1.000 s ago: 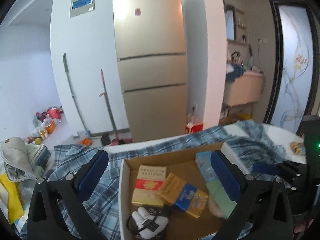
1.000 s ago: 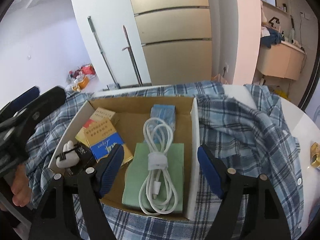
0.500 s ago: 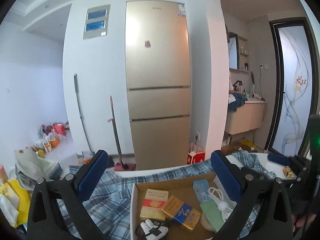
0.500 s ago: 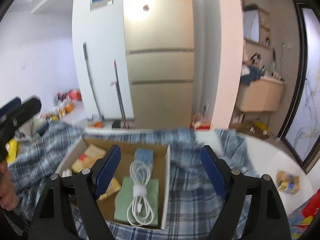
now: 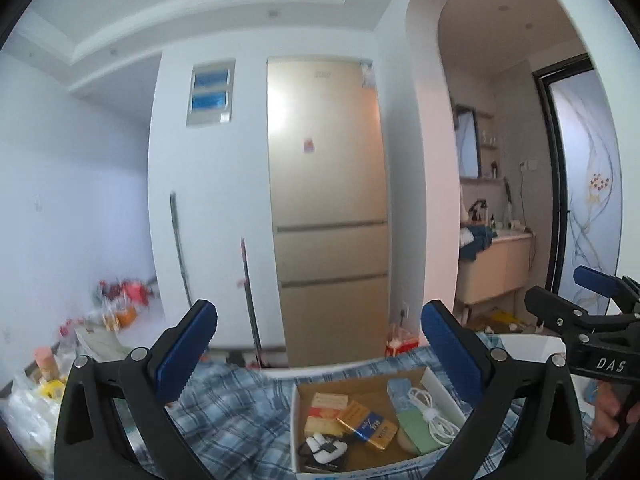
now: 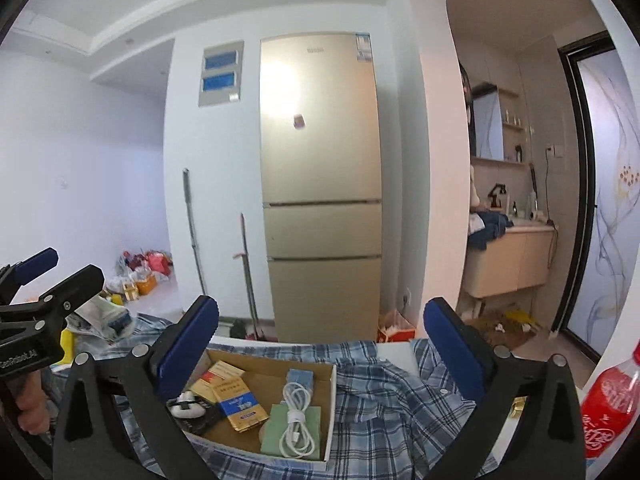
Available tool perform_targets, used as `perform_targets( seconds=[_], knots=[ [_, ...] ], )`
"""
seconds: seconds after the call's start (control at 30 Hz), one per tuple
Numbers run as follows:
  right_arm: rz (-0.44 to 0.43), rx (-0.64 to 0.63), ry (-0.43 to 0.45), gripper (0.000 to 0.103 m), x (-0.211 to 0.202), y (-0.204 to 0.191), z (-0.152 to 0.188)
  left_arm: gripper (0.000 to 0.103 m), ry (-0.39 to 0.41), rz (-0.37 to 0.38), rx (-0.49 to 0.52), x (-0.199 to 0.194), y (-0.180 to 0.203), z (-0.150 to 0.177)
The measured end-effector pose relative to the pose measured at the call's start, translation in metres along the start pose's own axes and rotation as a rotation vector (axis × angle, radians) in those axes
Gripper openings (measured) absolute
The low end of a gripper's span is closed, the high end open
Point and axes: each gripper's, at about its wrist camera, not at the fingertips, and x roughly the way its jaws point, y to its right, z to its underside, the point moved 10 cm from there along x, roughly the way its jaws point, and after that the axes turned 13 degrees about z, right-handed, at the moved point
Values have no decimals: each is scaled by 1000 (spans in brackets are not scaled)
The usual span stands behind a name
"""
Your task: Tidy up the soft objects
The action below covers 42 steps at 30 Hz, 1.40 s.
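Observation:
A blue plaid shirt (image 6: 384, 408) lies spread over the table, under and around an open cardboard box (image 6: 330, 404). The shirt also shows in the left wrist view (image 5: 232, 412), as does the box (image 5: 295, 428). The box holds a coiled white cable (image 6: 295, 416) on a green pad, two cigarette packs (image 6: 236, 400) and a small white and black item. My left gripper (image 5: 318, 344) is open and empty, raised above and before the box. My right gripper (image 6: 320, 334) is open and empty, raised likewise. Each gripper shows at the edge of the other's view.
A gold fridge (image 6: 320, 184) stands against the far wall, with a mop and a broom (image 6: 248, 280) beside it. A red soda bottle (image 6: 608, 404) stands at the table's right edge. Bags and clutter (image 5: 52, 380) lie at the left. A vanity cabinet (image 5: 496, 264) is at the right.
Both grippers have lifted up and back from the box and tilted upward, so the box and shirt now sit low in both views and more of the room shows.

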Motion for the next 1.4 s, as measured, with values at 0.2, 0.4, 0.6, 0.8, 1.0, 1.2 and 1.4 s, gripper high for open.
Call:
perform_targets(
  seconds=[0.2, 0.4, 0.6, 0.8, 1.0, 1.2, 1.4],
  knots=[
    [-3, 0, 72, 102, -38, 2, -12, 103, 81, 0, -14, -43, 4, -8],
    [-5, 13, 134, 103, -64, 6, -12, 103, 97, 37, -18, -67, 12, -2],
    [-4, 17, 168, 103, -75, 8, 0, 103, 121, 55, -5, -81, 20, 12],
    [32, -23, 176, 103, -63, 4, 36, 103, 161, 42, 29, -85, 23, 50],
    [24, 37, 148, 103, -51, 13, 61, 103, 108, 16, 22, -69, 17, 93],
    [37, 14, 160, 103, -46, 13, 84, 103, 66, -6, 17, -59, 11, 110],
    [50, 10, 116, 103, -36, 14, 91, 103, 48, -33, 40, -54, 13, 116]
  ],
)
